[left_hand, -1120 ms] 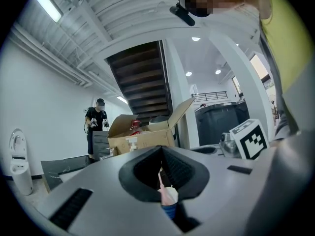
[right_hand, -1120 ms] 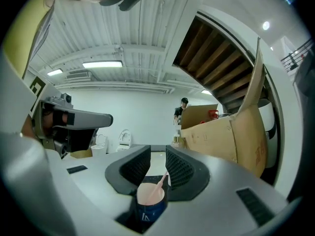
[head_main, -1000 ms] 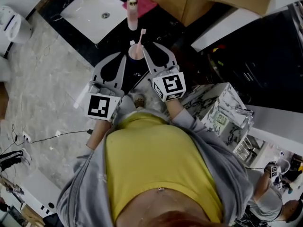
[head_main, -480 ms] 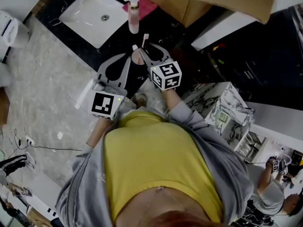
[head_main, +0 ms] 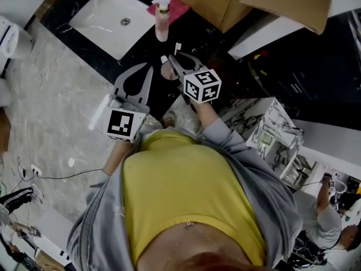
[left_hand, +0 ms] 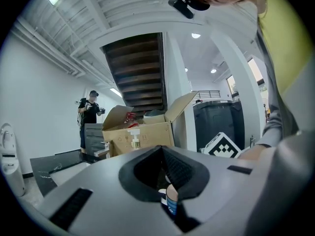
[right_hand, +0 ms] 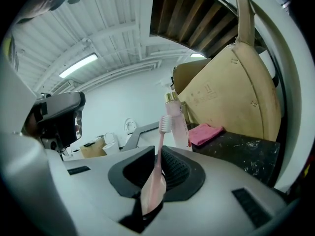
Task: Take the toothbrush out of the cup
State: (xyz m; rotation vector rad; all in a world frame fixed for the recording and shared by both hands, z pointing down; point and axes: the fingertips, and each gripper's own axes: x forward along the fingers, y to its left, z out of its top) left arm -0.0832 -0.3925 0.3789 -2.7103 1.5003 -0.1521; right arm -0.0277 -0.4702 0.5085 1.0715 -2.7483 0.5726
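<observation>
While working over the dark counter [head_main: 141,45], go slow. Left claw [head_main: 148,66] first: jaws together on nothing, set just beside the cup [head_main: 167,72], maybe to stop it tipping. Then right claw [right_hand: 158,150]: jaws just been closing, now squeezed on the pink toothbrush [right_hand: 153,188], bristles up, low end seemingly down in the cup. Next, pull straight up to clear the rim.
</observation>
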